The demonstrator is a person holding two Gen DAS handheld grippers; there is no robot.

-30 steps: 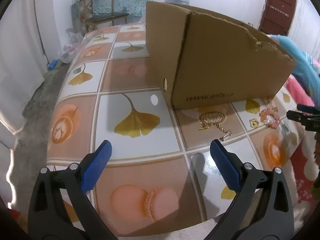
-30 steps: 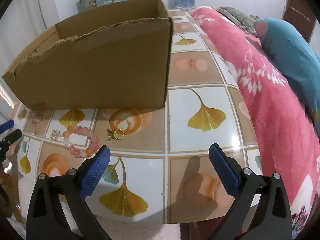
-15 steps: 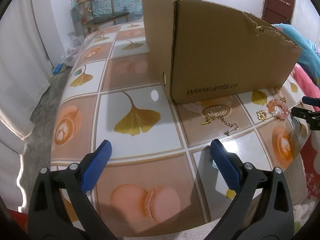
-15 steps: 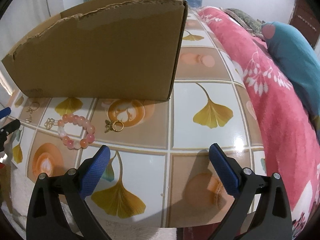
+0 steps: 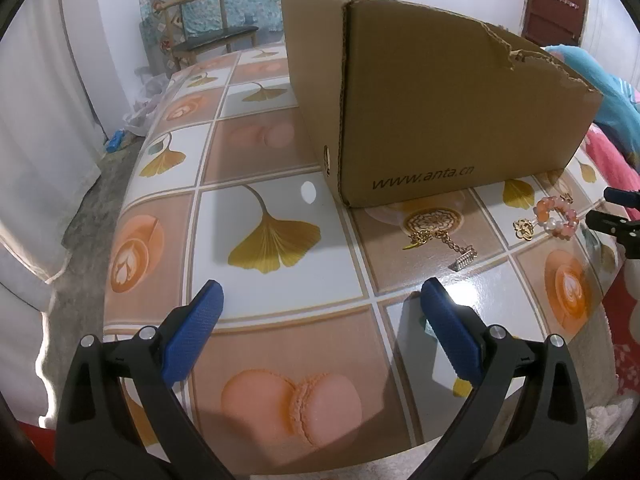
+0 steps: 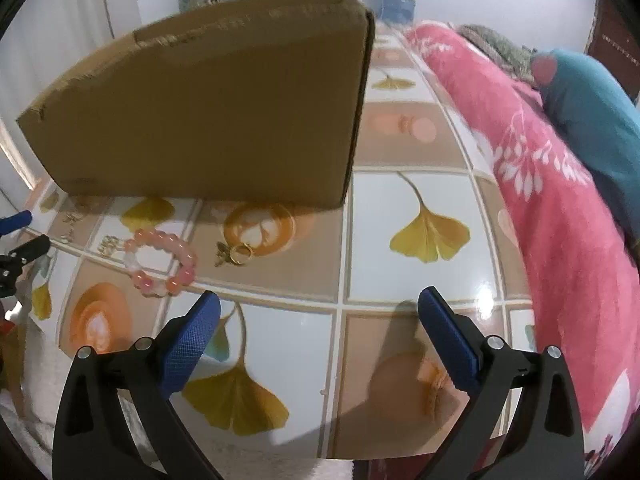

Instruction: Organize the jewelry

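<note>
Pink bead bracelet point(image 6: 164, 264) is lying on the table point(image 6: 420, 280) in front of the cardboard box point(image 6: 208, 108), w/ gold ring point(image 6: 239, 253) just beside it and gold chain piece point(image 5: 440, 236) further along. Nothing is being gripped: left gripper point(image 5: 320, 308) and right gripper point(image 6: 319, 312) are being held w/ fingers wide apart above the table edge.

Ahead of your right gripper point(image 6: 318, 308), just left of its left finger, lies a pink beaded bracelet point(image 6: 164, 262), flat, with a small gold flower charm point(image 6: 109, 245) touching its far left side. A gold ring with a charm point(image 6: 236, 254) lies just beyond. Ahead-right of your left gripper point(image 5: 320, 300), a gold chain pendant with a clasp point(image 5: 440, 238) lies flat.
</note>
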